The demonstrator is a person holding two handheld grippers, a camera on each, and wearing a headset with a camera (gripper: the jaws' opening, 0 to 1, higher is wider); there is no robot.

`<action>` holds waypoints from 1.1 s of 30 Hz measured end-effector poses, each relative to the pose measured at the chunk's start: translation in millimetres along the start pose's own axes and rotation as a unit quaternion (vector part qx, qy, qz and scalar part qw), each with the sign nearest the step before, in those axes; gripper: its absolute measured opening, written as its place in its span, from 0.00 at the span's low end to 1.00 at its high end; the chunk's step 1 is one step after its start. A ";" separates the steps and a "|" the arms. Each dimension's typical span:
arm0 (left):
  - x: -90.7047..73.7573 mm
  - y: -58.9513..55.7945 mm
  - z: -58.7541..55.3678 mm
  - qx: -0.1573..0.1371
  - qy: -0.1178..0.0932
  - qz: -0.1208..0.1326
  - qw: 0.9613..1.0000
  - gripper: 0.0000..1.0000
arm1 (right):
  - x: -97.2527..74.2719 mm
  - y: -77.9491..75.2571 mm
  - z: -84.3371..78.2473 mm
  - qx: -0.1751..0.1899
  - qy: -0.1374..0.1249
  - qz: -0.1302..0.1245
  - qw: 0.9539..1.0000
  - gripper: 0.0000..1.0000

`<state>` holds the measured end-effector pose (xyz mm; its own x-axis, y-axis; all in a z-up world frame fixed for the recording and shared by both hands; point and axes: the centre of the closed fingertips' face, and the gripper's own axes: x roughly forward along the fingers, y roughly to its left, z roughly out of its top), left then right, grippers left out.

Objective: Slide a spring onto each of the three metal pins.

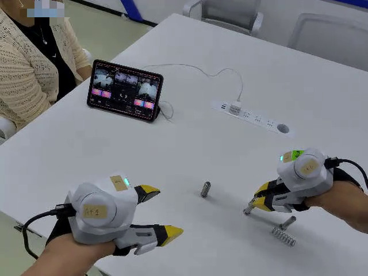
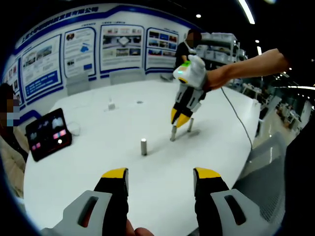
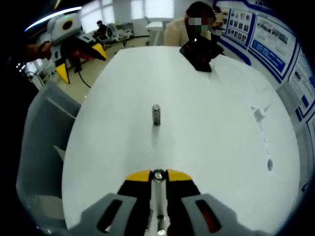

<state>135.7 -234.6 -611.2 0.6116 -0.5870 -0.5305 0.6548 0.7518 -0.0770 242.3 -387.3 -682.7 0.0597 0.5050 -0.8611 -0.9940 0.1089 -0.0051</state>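
- We are recording the right gripper (image 1: 257, 198) pinching a metal pin (image 1: 249, 208) near the table's (image 1: 172, 144) right edge; the left gripper (image 1: 167, 210) is spread, empty.
- A loose spring (image 1: 283, 236) is lying near it, toward the near edge.
- We are advising a steady pin and a coaxial feed.

- A meeting room in an office or showroom: a large white table (image 1: 190, 69) spreads under and ahead of the left gripper (image 2: 161, 173)
- Blue-trimmed wall posters (image 2: 120, 46) stand beyond the table, straight ahead of that gripper
- Grey office chairs (image 1: 227, 12) at the table's far edge
- Storage shelves (image 2: 221, 44) and ceiling strip lights (image 2: 246, 10) ahead to its right
- A tablet (image 1: 125, 89) and power strip (image 1: 253, 117) lie on the table
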 end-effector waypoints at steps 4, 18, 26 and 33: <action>-0.9 1.7 -0.9 0.000 0.002 0.002 1.000 0.54 | 6.0 0.9 -3.1 -0.010 0.010 0.002 1.000 0.12; -1.1 3.0 -1.8 -0.002 0.004 0.005 1.000 0.54 | 17.9 0.0 -13.6 -0.018 0.024 0.013 0.999 0.12; -1.8 4.6 -3.6 -0.003 0.008 0.006 1.000 0.54 | 26.7 2.4 -16.9 -0.022 0.029 0.018 0.999 0.13; 0.2 5.9 -2.8 0.000 0.008 0.006 1.000 0.54 | 28.3 6.1 -18.6 -0.010 0.028 0.021 0.999 0.16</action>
<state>138.4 -229.4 -614.1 0.6123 -0.5732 -0.5446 0.6472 0.7590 -0.0712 236.2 -388.2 -716.5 0.0124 0.4592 -0.8882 -0.9972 0.0715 0.0231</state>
